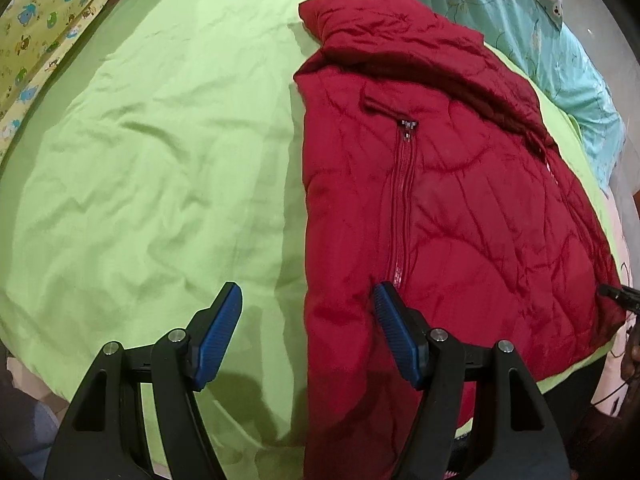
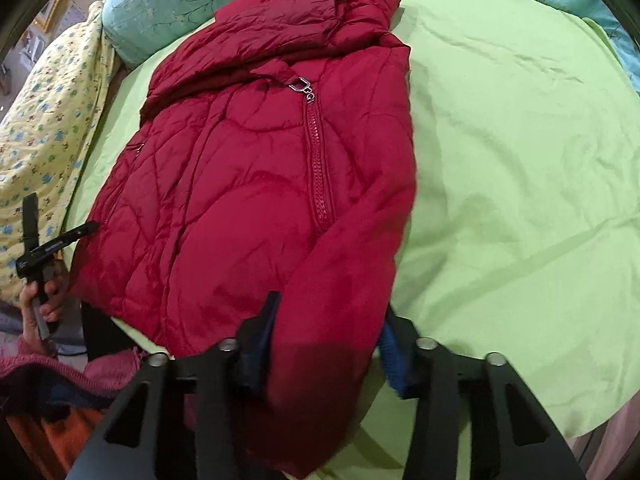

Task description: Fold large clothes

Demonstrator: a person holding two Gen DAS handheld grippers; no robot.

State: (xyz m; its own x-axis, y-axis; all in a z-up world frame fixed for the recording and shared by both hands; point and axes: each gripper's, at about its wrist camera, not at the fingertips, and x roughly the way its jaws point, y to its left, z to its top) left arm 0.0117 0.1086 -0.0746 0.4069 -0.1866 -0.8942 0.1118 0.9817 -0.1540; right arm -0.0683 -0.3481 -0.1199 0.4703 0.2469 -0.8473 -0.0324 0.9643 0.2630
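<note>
A red quilted puffer jacket (image 1: 452, 208) lies on a light green bed sheet (image 1: 160, 160), zipper up, collar at the far end. My left gripper (image 1: 308, 300) is open above the jacket's near left edge, its right finger over the fabric by the zipper. In the right wrist view the jacket (image 2: 256, 184) fills the middle. My right gripper (image 2: 332, 320) is open, with the jacket's near hem and folded side lying between its blue-padded fingers. The left gripper (image 2: 60, 236) shows at the left in a hand.
Teal floral bedding (image 1: 520, 8) lies behind the jacket. A yellow cartoon-print quilt (image 1: 44, 28) runs along the left side, also in the right wrist view (image 2: 44, 140). The green sheet (image 2: 520, 160) stretches wide beside the jacket. Pink and orange clothing (image 2: 60, 392) sits near the bed's edge.
</note>
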